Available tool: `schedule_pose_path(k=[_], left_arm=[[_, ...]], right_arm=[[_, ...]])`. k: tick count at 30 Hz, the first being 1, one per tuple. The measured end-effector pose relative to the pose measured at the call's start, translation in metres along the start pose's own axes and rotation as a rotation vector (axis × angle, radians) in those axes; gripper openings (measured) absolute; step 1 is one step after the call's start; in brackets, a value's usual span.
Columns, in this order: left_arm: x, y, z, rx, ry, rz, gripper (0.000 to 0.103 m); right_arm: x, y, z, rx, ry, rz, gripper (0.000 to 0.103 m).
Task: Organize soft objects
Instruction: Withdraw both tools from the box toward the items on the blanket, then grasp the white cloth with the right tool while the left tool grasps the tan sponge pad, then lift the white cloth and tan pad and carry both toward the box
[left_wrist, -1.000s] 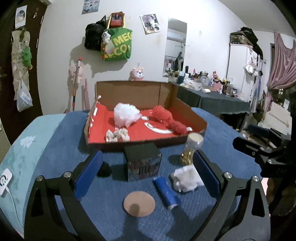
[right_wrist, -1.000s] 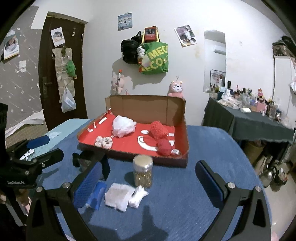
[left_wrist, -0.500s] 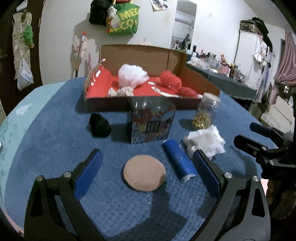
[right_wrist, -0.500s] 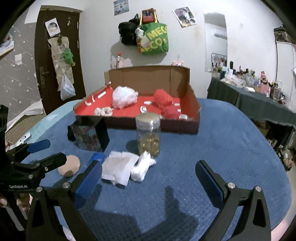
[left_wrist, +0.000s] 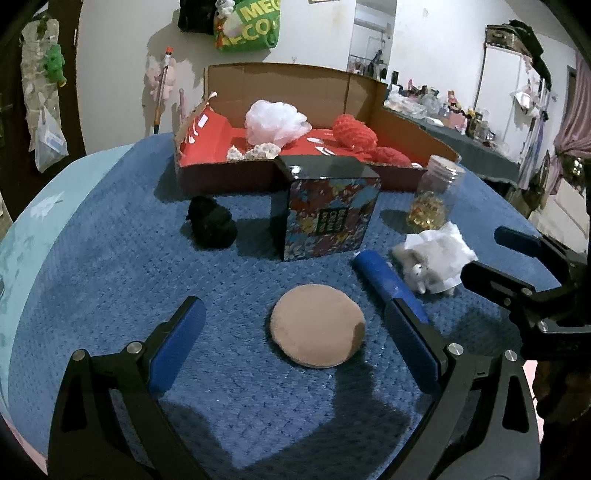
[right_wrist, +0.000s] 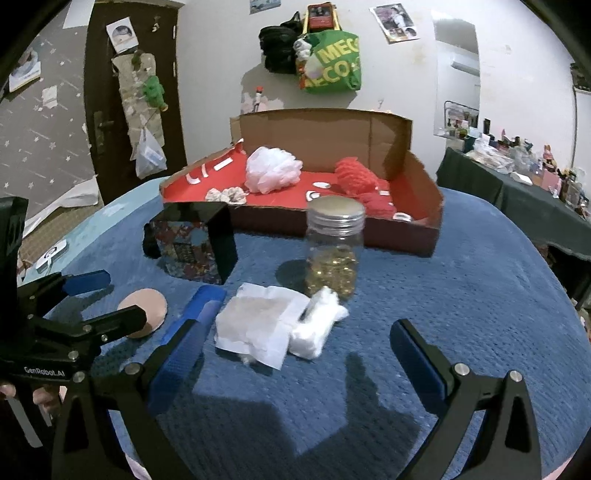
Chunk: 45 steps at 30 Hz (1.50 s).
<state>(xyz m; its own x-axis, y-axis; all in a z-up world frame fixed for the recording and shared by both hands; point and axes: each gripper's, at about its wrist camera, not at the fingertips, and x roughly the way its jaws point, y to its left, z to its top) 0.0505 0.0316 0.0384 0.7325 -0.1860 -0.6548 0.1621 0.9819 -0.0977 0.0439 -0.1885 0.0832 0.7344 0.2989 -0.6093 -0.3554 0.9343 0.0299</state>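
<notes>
Left gripper (left_wrist: 291, 343) fingers spread wide, empty, straddling the flat round tan powder puff (left_wrist: 317, 325) on the blue-covered worktop (left_wrist: 110, 280). Drop low, pinch its edge. Right gripper (right_wrist: 295, 350) released too.

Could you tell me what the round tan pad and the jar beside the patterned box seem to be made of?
The round tan pad looks like soft matte foam or velour: its rim is rounded and unshiny. The jar appears to be clear plastic or glass, see-through, with a dull metal-looking screw lid.
</notes>
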Motion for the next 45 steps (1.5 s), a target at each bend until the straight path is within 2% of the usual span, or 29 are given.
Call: schedule_pose_path(k=[5,7,9,14,15,17,18,19,20,21,31,45], left_arm=[[0.004,-0.001,0.000,0.032,0.009,-0.010,0.098],[0.005,-0.003,0.000,0.050,0.008,-0.011,0.095],[0.007,-0.004,-0.001,0.064,0.014,-0.015,0.084],[0.014,-0.004,-0.004,0.076,0.036,-0.033,0.068],[0.013,-0.005,-0.005,0.080,0.033,-0.037,0.060],[0.013,-0.007,-0.005,0.085,0.033,-0.063,0.050],[0.013,-0.008,-0.004,0.088,0.033,-0.068,0.050],[0.012,-0.009,-0.004,0.095,0.030,-0.063,0.049],[0.011,-0.010,-0.004,0.097,0.027,-0.063,0.048],[0.011,-0.011,-0.004,0.095,0.025,-0.069,0.048],[0.003,-0.016,0.002,0.090,0.003,-0.102,0.047],[-0.003,-0.001,0.013,0.067,0.010,-0.076,0.047]], right_arm=[[0.009,0.009,0.004,-0.029,0.010,0.017,0.095],[0.014,0.015,0.005,-0.047,0.016,0.022,0.093],[0.017,0.019,0.005,-0.064,0.023,0.025,0.090],[0.027,0.028,0.005,-0.111,0.037,0.015,0.075],[0.028,0.029,0.005,-0.120,0.037,0.008,0.072],[0.030,0.031,0.004,-0.138,0.040,0.005,0.059],[0.029,0.031,0.004,-0.140,0.038,0.014,0.055],[0.028,0.031,0.003,-0.138,0.036,0.030,0.046],[0.027,0.030,0.003,-0.137,0.036,0.043,0.032],[0.026,0.029,0.003,-0.128,0.034,0.059,0.027],[0.006,0.018,0.003,-0.072,-0.011,0.092,0.021],[-0.020,0.000,0.007,-0.019,-0.026,0.110,0.021]])
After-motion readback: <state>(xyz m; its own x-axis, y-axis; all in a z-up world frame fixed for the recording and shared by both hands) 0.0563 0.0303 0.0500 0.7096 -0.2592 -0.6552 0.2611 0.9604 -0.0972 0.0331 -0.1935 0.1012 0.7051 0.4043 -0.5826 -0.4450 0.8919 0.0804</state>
